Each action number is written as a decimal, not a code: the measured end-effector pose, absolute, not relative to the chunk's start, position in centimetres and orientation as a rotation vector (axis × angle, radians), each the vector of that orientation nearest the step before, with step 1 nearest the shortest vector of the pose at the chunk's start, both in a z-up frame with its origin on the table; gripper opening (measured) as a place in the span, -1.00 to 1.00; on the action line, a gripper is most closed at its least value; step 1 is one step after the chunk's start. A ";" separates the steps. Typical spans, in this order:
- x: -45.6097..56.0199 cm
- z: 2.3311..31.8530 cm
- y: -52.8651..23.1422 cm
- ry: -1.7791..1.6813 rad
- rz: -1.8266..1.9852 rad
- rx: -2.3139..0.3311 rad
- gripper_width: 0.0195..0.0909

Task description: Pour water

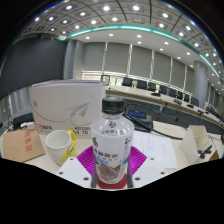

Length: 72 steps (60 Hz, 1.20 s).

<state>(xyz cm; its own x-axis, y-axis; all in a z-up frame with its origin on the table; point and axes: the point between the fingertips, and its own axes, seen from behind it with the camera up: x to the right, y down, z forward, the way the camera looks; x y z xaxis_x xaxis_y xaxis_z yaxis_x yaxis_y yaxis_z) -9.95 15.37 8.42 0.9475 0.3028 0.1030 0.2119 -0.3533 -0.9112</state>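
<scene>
Gripper view: gripper (112,178) fingers close against the sides of the water bottle (112,148), which stands upright between them
Cup (60,147): white, just beside the bottle on the counter (160,150)
Behind: white box (67,108)

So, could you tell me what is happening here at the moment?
A person's handheld gripper is at a clear water bottle with a white cap and red label, which stands upright between the fingers; whether they press on it cannot be seen. A pale paper cup stands upright on the table beside the bottle, in front of a white box. No pouring has begun.
</scene>
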 end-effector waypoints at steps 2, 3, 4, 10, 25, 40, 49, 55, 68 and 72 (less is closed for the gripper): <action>-10.0 7.7 15.4 -0.353 0.116 -1.950 -0.42; -10.0 7.3 15.4 -0.349 0.120 -1.951 -0.42; -9.9 6.9 15.4 -0.346 0.122 -1.954 -0.42; -9.5 5.7 15.4 -0.315 0.135 -1.942 -0.41; -8.8 5.6 14.8 -0.261 0.157 -1.944 0.17; -7.5 6.4 11.1 -0.229 0.133 -2.059 0.88; -6.2 9.8 5.8 -0.187 0.065 -2.115 0.88; -6.6 12.7 0.7 -0.158 0.062 -2.153 0.88; -7.5 18.4 -11.8 -0.103 -0.010 -2.215 0.87; -8.2 19.5 -15.2 -0.118 -0.031 -2.228 0.86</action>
<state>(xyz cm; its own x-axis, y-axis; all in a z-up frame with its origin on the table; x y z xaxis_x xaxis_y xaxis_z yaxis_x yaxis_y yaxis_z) -8.19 -15.18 19.47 0.9951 0.0743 0.0646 0.0965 -0.6093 -0.7870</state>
